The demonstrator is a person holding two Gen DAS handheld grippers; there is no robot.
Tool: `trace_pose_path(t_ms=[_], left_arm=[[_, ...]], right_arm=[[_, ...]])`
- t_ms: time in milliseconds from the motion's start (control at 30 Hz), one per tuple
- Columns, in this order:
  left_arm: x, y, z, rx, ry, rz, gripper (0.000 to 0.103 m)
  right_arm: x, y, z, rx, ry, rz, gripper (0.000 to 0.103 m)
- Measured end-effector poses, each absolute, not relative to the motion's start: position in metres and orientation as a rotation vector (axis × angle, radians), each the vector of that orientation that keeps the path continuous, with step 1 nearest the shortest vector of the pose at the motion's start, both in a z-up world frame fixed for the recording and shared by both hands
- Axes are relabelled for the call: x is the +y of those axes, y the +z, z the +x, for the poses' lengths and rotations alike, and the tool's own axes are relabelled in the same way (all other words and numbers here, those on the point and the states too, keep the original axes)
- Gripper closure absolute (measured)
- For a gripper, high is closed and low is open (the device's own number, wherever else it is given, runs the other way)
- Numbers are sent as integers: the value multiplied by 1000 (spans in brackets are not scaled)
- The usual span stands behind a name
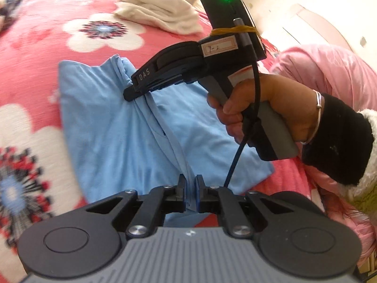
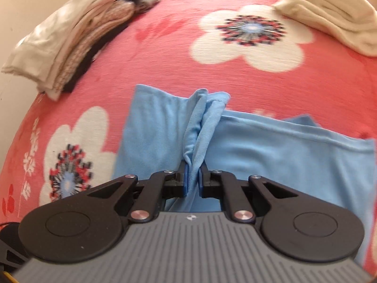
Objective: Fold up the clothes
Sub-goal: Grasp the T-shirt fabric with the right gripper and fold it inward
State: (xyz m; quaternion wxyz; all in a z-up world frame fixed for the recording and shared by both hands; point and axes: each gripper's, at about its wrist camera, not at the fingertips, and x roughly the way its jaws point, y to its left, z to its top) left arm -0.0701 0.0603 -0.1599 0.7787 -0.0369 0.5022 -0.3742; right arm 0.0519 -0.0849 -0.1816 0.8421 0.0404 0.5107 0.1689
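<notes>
Blue T-shirt (image 1: 113, 127) lies on a red floral bedspread (image 1: 35, 54), pinched at 2 spots. Left gripper (image 1: 190, 189) is clamped on a raised ridge of its fabric near one edge. Right gripper (image 2: 193, 174), held in the person's right hand (image 1: 259, 108), is clamped on a bunched fold at another edge. Folded cream garment (image 2: 329, 16) sits well apart, and a stack of folded clothes (image 2: 59, 47) lies near the bed's edge.
</notes>
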Motion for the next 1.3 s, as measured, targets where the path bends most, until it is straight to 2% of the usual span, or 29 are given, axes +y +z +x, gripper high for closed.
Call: trace_pose_path(t_ms=[500, 1167, 1200, 1267, 1300], left_arm=[[-84, -173, -60, 1142, -951, 5, 95], [-162, -207, -59, 1195, -1000, 87, 95], [-164, -211, -59, 1209, -995, 94, 93], [-168, -220, -60, 1244, -983, 87, 77], [-169, -223, -61, 1258, -973, 81, 73]], right_arm=[[-223, -190, 45, 1021, 320, 172, 97], [-291, -204, 31, 988, 319, 185, 97], [-291, -206, 31, 987, 320, 178, 97], [-290, -210, 31, 985, 322, 157, 96], [-289, -211, 30, 982, 321, 149, 95]])
